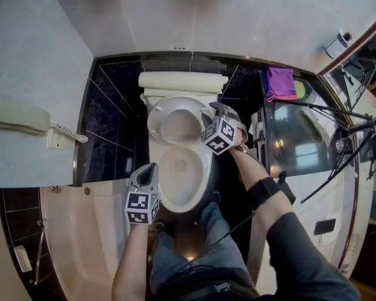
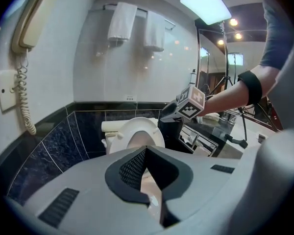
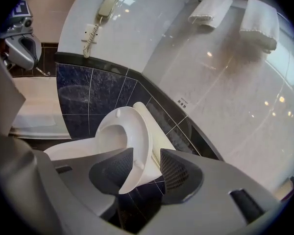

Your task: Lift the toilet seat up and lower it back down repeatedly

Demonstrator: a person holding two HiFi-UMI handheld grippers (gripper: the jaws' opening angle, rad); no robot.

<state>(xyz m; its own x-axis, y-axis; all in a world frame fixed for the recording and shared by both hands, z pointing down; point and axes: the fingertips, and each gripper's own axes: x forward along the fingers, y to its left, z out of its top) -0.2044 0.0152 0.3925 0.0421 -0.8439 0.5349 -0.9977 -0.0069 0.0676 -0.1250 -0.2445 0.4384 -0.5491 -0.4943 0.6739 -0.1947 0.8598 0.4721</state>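
Head view: your right gripper [image 1: 218, 110] sits at the right edge of the raised toilet seat [image 1: 175, 119]; your left gripper [image 1: 149, 169] is near the bowl [image 1: 183, 190], at its front-left rim.
Left gripper view: jaws clenched, empty.
Right gripper view: jaws released, with the seat's edge between them and room at the right pad.

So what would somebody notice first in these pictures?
Probably the white toilet seat, tipped up in the middle of the dark-tiled nook, with the right tool open around its edge. Next, the bright purple cloth on the counter to the right, and the left tool shut near the front of the bowl.
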